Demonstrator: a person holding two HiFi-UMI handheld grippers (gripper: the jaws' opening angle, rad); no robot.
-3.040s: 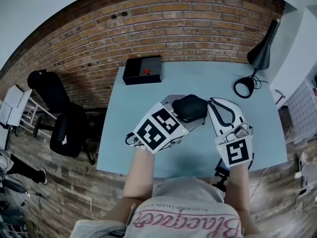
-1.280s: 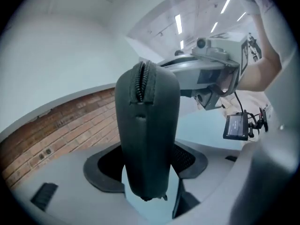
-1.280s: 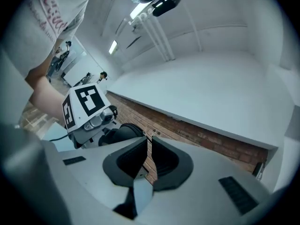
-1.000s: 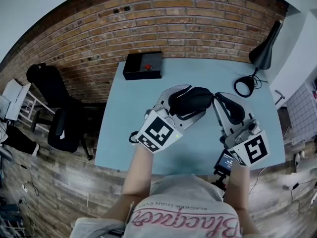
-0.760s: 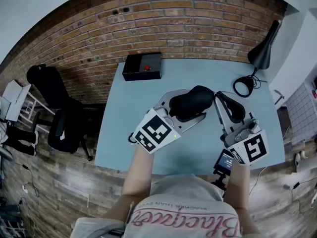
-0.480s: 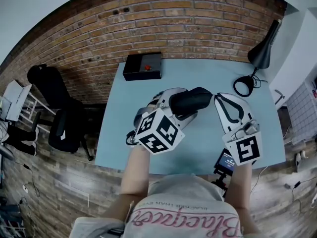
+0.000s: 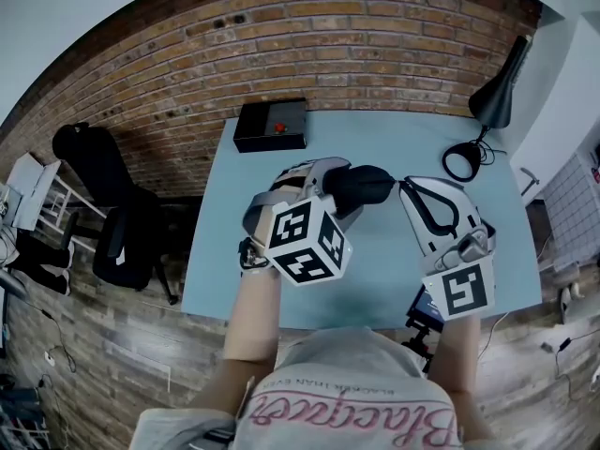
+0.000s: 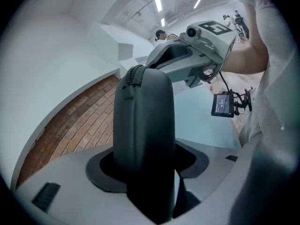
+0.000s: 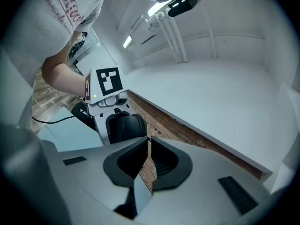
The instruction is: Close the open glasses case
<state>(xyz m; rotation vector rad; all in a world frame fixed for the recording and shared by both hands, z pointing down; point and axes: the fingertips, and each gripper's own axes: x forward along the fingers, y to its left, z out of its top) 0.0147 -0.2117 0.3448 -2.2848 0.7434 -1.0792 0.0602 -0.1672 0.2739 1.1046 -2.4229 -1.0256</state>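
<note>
Blue table (image 7: 412,143) under my work. My left gripper (image 7: 330,193) squeezes glasses case (image 7: 368,184) over table middle. My right gripper (image 9: 147,142) beside it, jaws together, holding nothing. Case halves look pressed together, so closing seems nearly done; zip I can't tell

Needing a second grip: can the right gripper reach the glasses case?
Likely yes: the glasses case juts from the left gripper toward the right gripper, nothing between; the right jaws are shut, though.
</note>
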